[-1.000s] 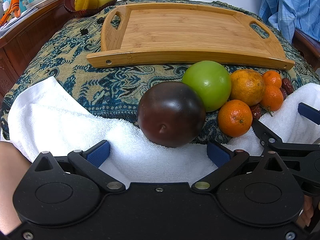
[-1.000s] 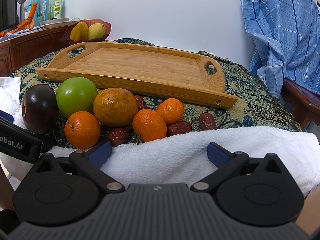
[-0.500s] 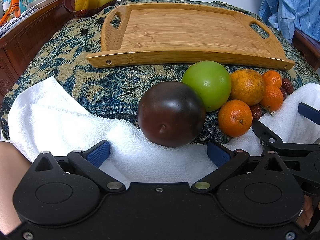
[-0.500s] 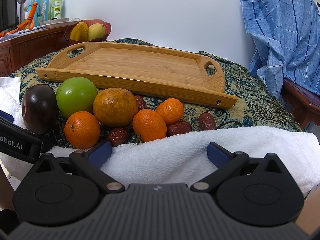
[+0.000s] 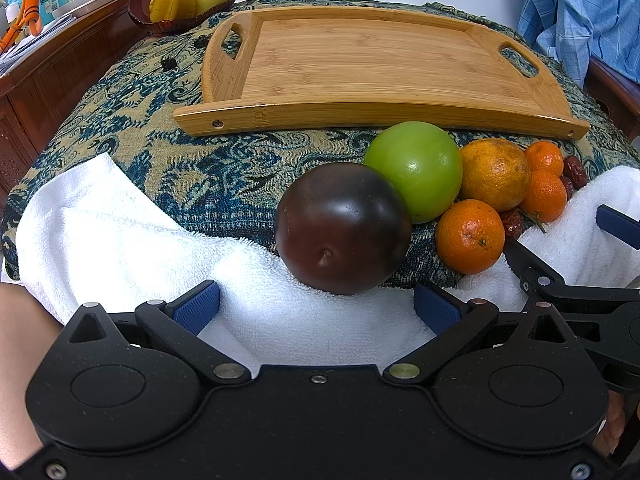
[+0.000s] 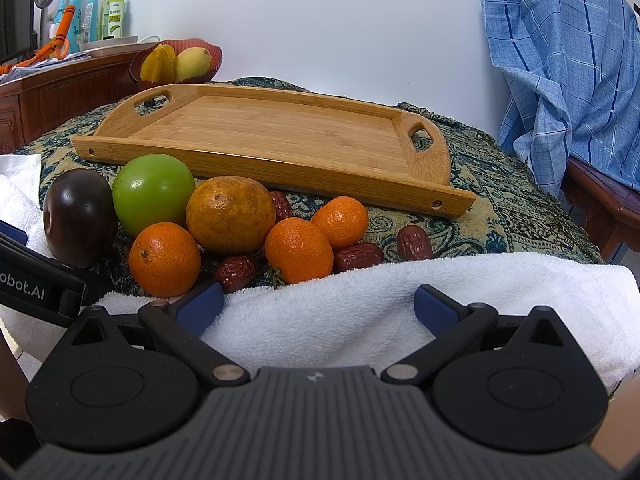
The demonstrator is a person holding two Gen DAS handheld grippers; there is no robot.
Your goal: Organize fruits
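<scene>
We hold both grippers low over the white terry towel (image 5: 120, 216) at the near edge of the table, each with its jaws spread wide and nothing between them. The left gripper (image 5: 316, 306) faces the dark purple plum (image 5: 344, 228), which sits just ahead of its blue pads, half on the towel's fold. The right gripper (image 6: 318, 306) looks over the towel at the rest of the pile. We judge that nothing has been picked yet: the bamboo tray (image 5: 360, 60), beyond the fruit, lies bare and is likely where the fruit is meant to go.

The fruit is bunched in a tight cluster between towel and tray. The green apple (image 6: 154, 192) touches the plum on its right, and the large orange (image 6: 231, 214), dull and mottled with brown, leans against the apple. Three small mandarins (image 6: 165, 258) (image 6: 299, 249) (image 6: 340, 222), bright and pebbled, crowd around it, with wrinkled red jujubes (image 6: 237, 272) (image 6: 415, 242) tucked in the gaps and one lying apart to the right. Plum and apple are smooth and glossy, so we expect them to slip or roll more readily than the mandarins.

The patterned cloth (image 5: 132, 120) under everything looks soft and woven. Far left, a red bowl (image 6: 138, 66) holding a starfruit and a mango sits apart from our pile.
</scene>
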